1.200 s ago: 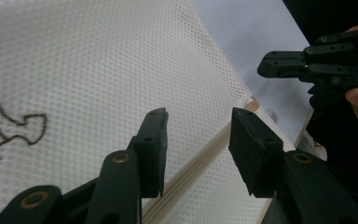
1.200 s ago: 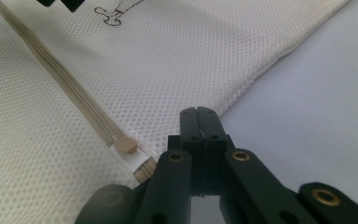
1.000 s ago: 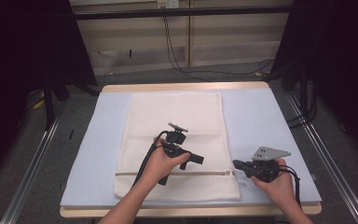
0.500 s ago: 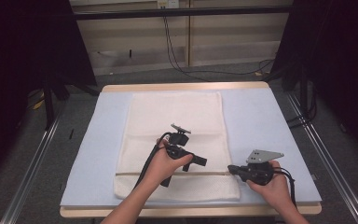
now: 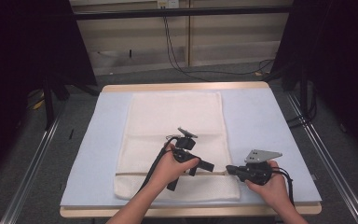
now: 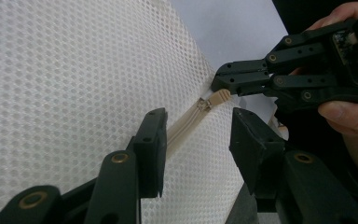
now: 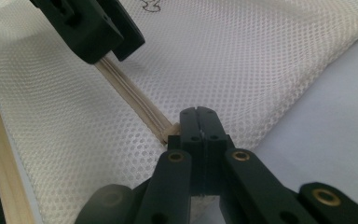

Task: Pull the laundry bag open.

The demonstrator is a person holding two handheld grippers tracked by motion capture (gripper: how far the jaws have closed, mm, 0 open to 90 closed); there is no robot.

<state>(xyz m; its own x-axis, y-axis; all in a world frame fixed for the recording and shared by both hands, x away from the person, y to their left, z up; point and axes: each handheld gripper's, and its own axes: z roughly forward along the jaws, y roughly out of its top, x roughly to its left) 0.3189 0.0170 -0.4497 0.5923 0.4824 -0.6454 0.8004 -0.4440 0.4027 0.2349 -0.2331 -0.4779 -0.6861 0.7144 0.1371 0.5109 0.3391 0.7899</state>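
white mesh bag [image 5: 175,135], right gripper [image 6: 223,84] clamped on zipper pull [image 6: 218,96], left gripper [image 6: 198,140] jaws parted astride zipper [image 7: 135,100]

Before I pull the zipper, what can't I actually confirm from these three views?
- Zipper pull: its tip is hidden between the right gripper jaws in the left gripper view; in the right gripper view those shut jaws cover it.
- Zipper tape: under the left gripper in the right gripper view, contact unclear.
- Mesh bag: whether the zipper is open or shut is too small to tell in the high view.
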